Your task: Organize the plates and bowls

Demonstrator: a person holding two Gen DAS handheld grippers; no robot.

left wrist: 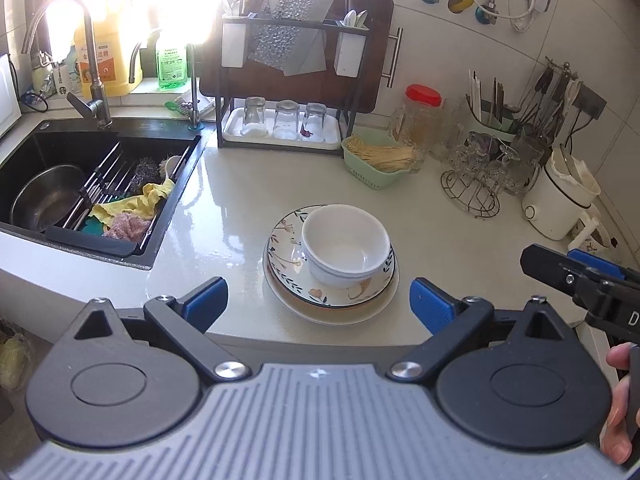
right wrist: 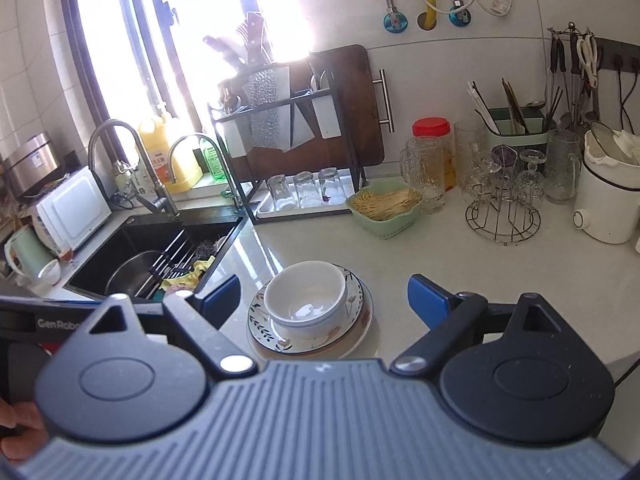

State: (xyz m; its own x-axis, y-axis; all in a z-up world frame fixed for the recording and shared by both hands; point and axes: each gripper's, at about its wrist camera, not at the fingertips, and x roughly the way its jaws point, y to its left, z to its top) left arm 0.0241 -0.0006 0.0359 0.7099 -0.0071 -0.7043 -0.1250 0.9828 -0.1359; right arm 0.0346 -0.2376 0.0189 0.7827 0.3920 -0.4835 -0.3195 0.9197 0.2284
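Two nested white bowls [left wrist: 344,240] sit on a flowered plate [left wrist: 284,248], which tops a stack of plain plates [left wrist: 340,317] on the pale counter. My left gripper [left wrist: 320,300] hangs open just short of the stack, with its blue pads on either side and apart from it. The right gripper [left wrist: 560,258] enters that view from the right edge, held by a hand. In the right wrist view the same bowls [right wrist: 306,292] and flowered plate [right wrist: 262,326] lie between the wide-open fingers of my right gripper [right wrist: 324,296], untouched.
A black sink [left wrist: 60,140] at the left holds a steel pot [left wrist: 44,200] and cloths. Behind the stack stand a dish rack [left wrist: 280,120] with upturned glasses and a green basket [left wrist: 376,160]. At the right are a wire glass stand [left wrist: 472,192] and a white appliance [left wrist: 560,208].
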